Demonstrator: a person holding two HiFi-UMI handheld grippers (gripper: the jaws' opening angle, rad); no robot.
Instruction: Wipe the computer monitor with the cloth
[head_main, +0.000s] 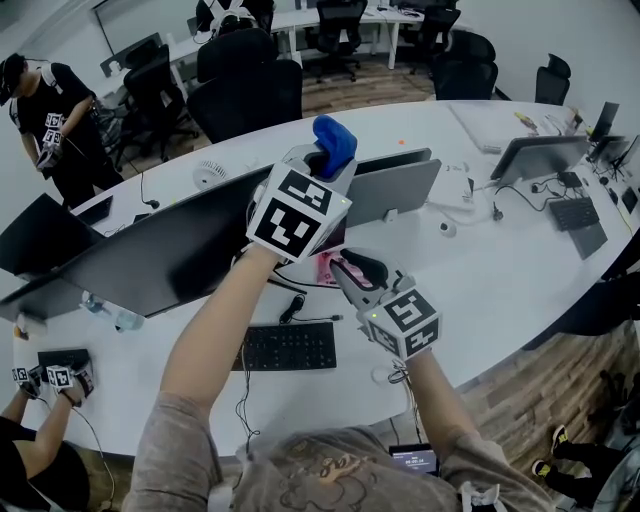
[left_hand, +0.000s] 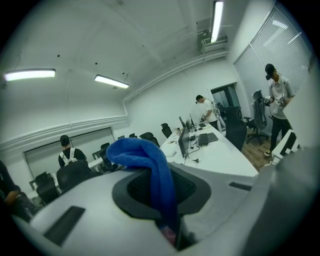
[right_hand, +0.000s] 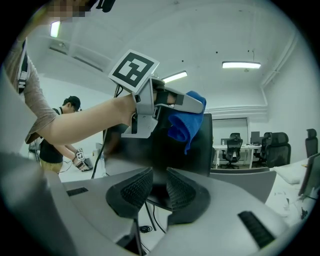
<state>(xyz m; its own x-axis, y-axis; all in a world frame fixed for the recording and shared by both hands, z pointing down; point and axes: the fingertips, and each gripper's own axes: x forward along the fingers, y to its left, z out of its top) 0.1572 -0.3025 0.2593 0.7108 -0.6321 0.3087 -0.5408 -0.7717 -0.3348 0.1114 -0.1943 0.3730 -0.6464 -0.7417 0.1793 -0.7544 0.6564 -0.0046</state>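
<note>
Left tongs (head_main: 325, 158) clamped on a folded blue terry cloth (head_main: 335, 142), high at the top edge of the wide black computer monitor (head_main: 170, 255); probably placed to start a stroke from the screen's top. Cloth bulges past the jaws at 12 o'clock, giving a padded face; contact with the screen unclear. Right tongs (head_main: 347, 268), at 5 o'clock of the left, jaws slightly apart on nothing, low over the white tabletop (head_main: 500, 290), seemingly parked clear.

Right claw (right_hand: 159, 187) slightly parted, left claw (right_hand: 196, 106) pinching blue cloth (right_hand: 184, 125), monitor (right_hand: 199, 152) behind
</note>
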